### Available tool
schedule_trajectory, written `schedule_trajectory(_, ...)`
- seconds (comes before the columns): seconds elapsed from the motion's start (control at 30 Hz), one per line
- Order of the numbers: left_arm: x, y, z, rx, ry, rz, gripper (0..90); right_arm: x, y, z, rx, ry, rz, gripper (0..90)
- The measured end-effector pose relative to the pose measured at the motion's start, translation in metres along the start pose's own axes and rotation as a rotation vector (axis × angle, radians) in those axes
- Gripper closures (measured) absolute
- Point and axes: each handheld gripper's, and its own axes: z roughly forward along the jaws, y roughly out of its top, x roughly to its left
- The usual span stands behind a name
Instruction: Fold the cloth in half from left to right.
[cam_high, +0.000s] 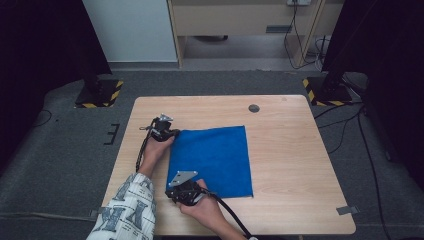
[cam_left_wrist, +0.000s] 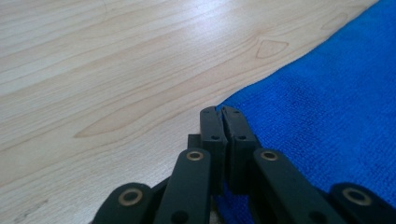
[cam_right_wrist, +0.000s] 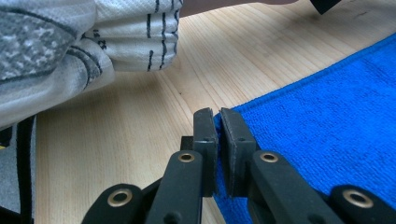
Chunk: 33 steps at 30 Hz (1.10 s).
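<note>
- Cloth-wise: flat blue square microfibre cloth (cam_high: 212, 161) lies mid light wooden surface (cam_high: 290, 150).
- Left tool (cam_left_wrist: 222, 112) is pinched onto its far-left corner.
- Right tool (cam_right_wrist: 217, 114) is clamped onto its near-left corner.

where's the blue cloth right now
In the high view the blue cloth lies flat mid-table, its left corners pinched by the left gripper and right gripper.

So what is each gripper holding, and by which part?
Both hold the blue cloth: left gripper pinches its far left corner, right gripper its near left corner.
</note>
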Motion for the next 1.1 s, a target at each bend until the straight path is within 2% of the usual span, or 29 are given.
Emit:
schedule_trajectory(0.07, 0.0, 0.001, -0.003, -0.014, 0.0, -0.015, 88.1, -0.001, -0.001, -0.002, -0.01, -0.004, 0.003, 86.1)
schedule_trajectory(0.27, -0.008, 0.011, -0.013, -0.055, 0.007, 0.001, 88.3, -0.001, -0.002, -0.006, -0.025, -0.009, 0.007, 86.5)
schedule_trajectory(0.43, -0.011, 0.014, -0.02, -0.058, 0.005, 0.002, 88.7, 0.001, -0.001, -0.012, -0.032, -0.019, 0.0, 86.9)
schedule_trajectory(0.67, -0.018, 0.021, -0.033, -0.088, -0.003, 0.008, 88.9, 0.003, 0.004, -0.019, -0.048, -0.037, 0.007, 87.1)
schedule_trajectory(0.8, -0.019, 0.025, -0.035, -0.066, -0.003, 0.002, 88.9, 0.004, 0.007, -0.019, -0.066, -0.045, 0.007, 87.5)
schedule_trajectory(1.1, -0.017, 0.035, -0.038, -0.077, -0.009, 0.009, 89.0, 0.004, 0.01, -0.024, -0.085, -0.055, 0.013, 87.9)
